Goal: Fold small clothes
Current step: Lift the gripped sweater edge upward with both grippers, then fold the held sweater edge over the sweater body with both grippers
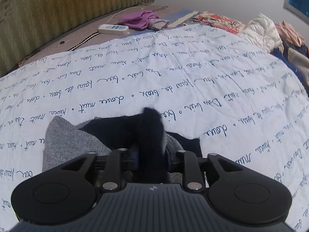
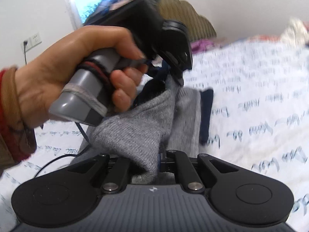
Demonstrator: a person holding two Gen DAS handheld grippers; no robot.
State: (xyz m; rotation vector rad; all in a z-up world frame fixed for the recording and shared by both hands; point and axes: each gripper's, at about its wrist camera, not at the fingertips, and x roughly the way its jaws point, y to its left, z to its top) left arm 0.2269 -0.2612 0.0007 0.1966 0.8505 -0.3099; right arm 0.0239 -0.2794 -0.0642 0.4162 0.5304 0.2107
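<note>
A grey sock (image 1: 73, 141) with dark navy ends lies on the white quilt (image 1: 193, 77) printed with blue script. Its navy end (image 1: 150, 131) stands up between the pads of my left gripper (image 1: 152, 154) and fills the gap from pad to pad. In the right wrist view a person's hand (image 2: 77, 58) holds the left gripper (image 2: 176, 75), and the sock (image 2: 139, 127) rises in a peak to its fingertips. My right gripper (image 2: 160, 160) is shut on the grey knit at the near end. A navy cuff (image 2: 206, 116) lies flat to the right.
A white power strip (image 1: 113, 29) and a purple cloth (image 1: 141, 19) lie beyond the quilt's far edge, below a ribbed green headboard (image 1: 58, 9). Bundled clothes and bedding (image 1: 270, 31) pile up at the far right. A black cable (image 2: 58, 160) trails over the quilt at left.
</note>
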